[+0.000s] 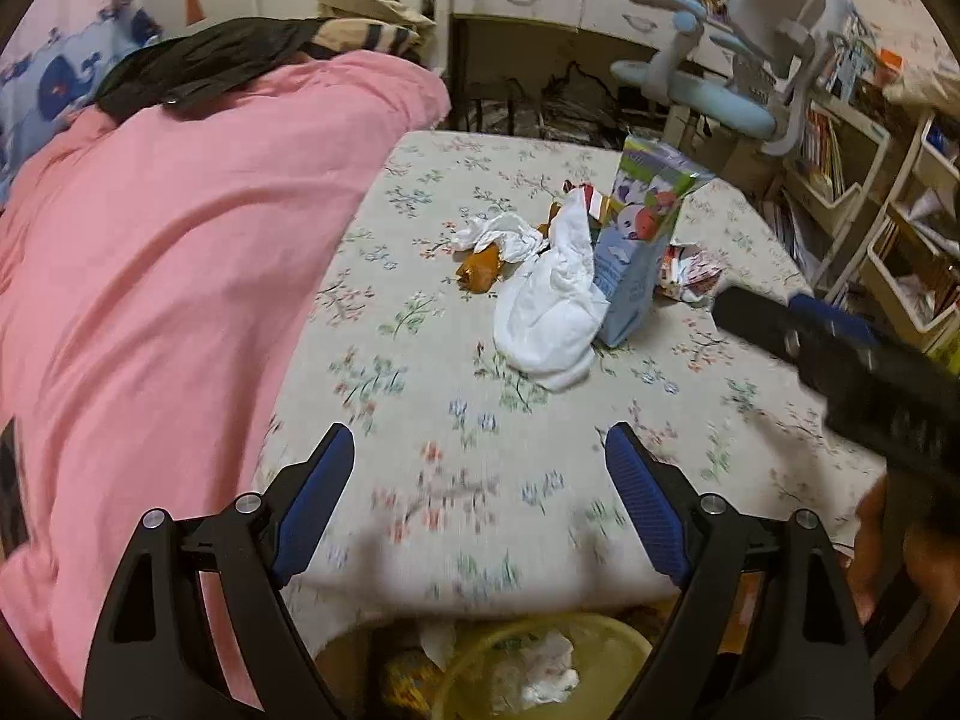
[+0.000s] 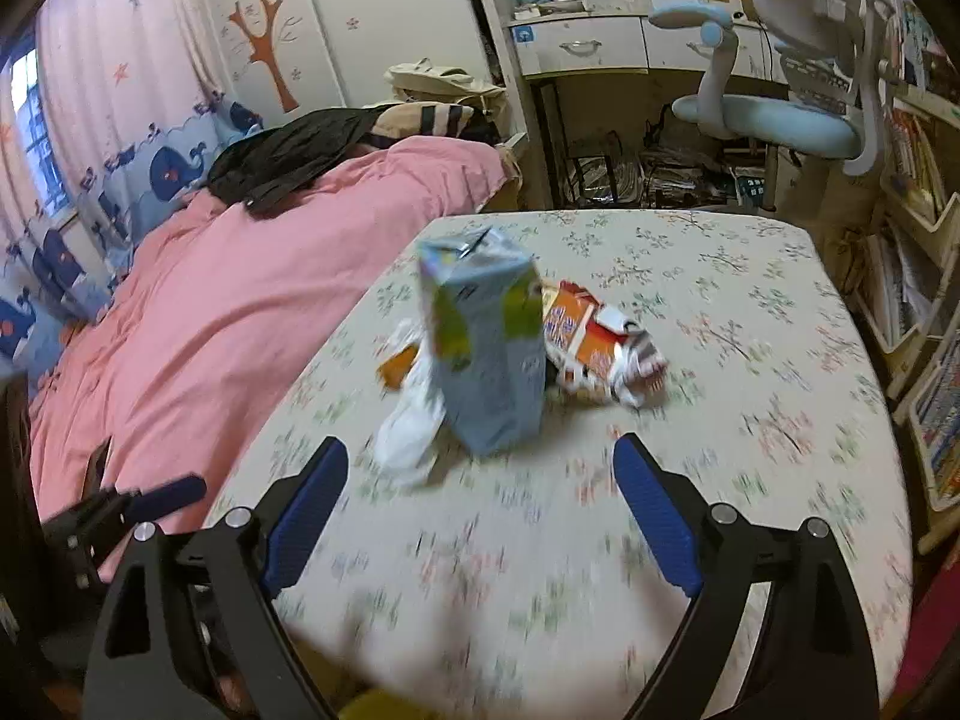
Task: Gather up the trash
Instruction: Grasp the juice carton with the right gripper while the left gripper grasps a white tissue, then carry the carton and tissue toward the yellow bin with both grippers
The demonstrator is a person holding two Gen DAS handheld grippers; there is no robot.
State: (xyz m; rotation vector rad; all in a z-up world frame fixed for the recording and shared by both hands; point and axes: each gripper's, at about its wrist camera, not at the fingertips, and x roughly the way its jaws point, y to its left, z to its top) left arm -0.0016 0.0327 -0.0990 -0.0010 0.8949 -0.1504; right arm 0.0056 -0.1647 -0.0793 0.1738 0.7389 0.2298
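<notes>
A blue drink carton (image 1: 636,240) (image 2: 486,348) stands upright on the floral table (image 1: 480,420) (image 2: 720,360). Beside it lie white crumpled tissues (image 1: 552,300) (image 2: 408,420), an orange wrapper (image 1: 480,270) (image 2: 399,369) and a red-white snack wrapper (image 1: 687,270) (image 2: 600,354). A yellow bin (image 1: 540,666) holding tissue sits under the table's near edge. My left gripper (image 1: 480,480) is open and empty over the near table. My right gripper (image 2: 480,480) is open and empty, just short of the carton; it also shows in the left wrist view (image 1: 840,354).
A pink quilt (image 1: 150,300) (image 2: 210,312) covers the bed left of the table. A blue-grey desk chair (image 1: 720,78) (image 2: 780,108) and a desk stand behind. Bookshelves (image 1: 888,240) (image 2: 924,330) line the right side.
</notes>
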